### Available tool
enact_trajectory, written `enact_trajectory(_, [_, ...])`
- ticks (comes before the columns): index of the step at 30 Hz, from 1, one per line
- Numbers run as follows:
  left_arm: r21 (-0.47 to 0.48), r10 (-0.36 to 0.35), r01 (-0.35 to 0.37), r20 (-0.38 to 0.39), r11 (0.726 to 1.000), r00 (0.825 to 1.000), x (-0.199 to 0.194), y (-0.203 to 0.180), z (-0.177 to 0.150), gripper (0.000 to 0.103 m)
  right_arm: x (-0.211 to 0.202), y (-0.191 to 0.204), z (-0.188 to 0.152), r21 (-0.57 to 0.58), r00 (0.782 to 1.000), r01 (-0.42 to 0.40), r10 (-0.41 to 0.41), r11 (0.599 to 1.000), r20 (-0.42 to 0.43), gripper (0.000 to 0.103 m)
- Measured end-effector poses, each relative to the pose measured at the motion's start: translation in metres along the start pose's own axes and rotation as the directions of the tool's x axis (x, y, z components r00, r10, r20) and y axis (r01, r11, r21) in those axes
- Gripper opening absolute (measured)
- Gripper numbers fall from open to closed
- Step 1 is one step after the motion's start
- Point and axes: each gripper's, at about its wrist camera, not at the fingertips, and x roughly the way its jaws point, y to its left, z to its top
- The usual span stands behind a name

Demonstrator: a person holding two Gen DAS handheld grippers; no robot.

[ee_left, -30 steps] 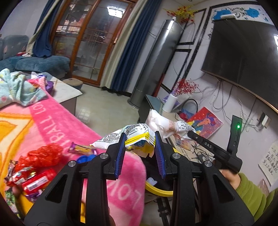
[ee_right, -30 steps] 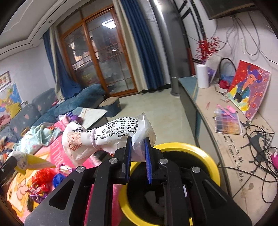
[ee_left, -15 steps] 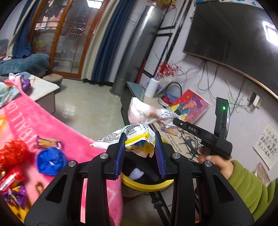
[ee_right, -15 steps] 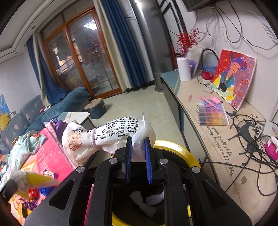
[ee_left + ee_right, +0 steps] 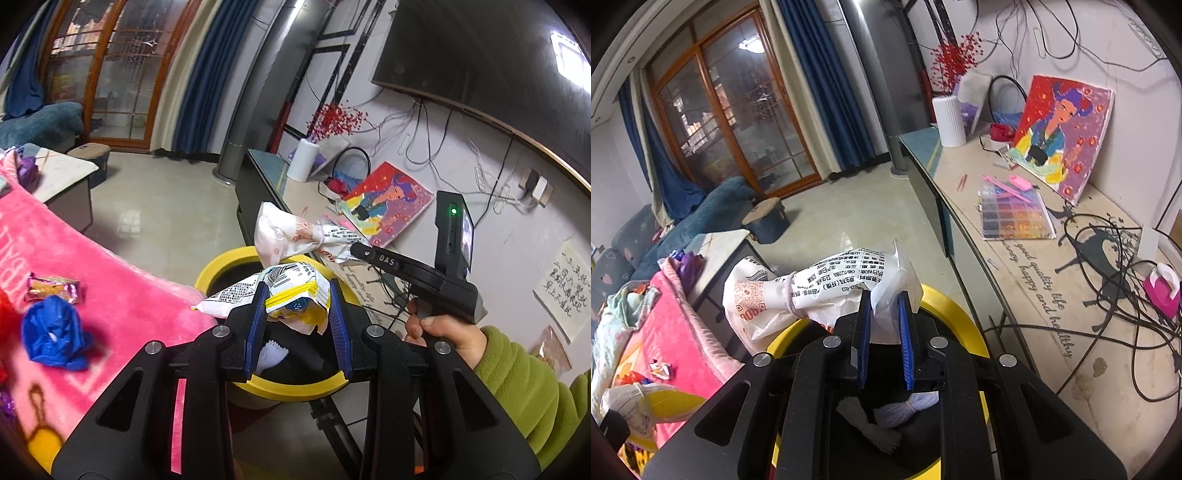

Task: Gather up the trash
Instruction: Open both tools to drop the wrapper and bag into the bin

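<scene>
The left claw (image 5: 297,314) grips a crumpled yellow-and-white snack bag (image 5: 291,299) and the right claw (image 5: 882,332) pinches a tied white plastic bag (image 5: 820,291), both over the yellow-rimmed bin (image 5: 291,389). Each should release only once its bag hangs fully inside the rim.

Yellow bin (image 5: 295,391) mouth open below; cabinet (image 5: 1052,295) right, pink blanket (image 5: 122,295) left.

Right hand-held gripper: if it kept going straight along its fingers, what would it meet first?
Probably the open mouth of the yellow-rimmed bin below the right hand-held gripper, carrying the white plastic bag it grips; depth is uncertain.
</scene>
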Motion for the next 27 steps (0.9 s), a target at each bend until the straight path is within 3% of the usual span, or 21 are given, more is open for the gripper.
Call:
enact_trajectory(19, [-0.011,-0.011,0.010,-0.110,1.000,0.994,0.047,0.003,-0.021,0.026,0.040,-0.014,-0.019,0.000,0.991,0.004,-0.004,1.000,-0.131,0.016])
enact_trajectory(24, [-0.034,0.001,-0.005,-0.125,0.999,0.992,0.057,0.009,-0.020,0.030,0.044,-0.015,-0.021,0.023,0.989,-0.014,0.018,1.000,-0.146,0.024])
enact_trajectory(27, [-0.033,0.029,-0.033,-0.117,0.999,0.993,0.055,0.011,-0.020,0.047,0.044,-0.018,-0.021,0.037,0.990,-0.001,0.007,0.999,-0.143,0.039])
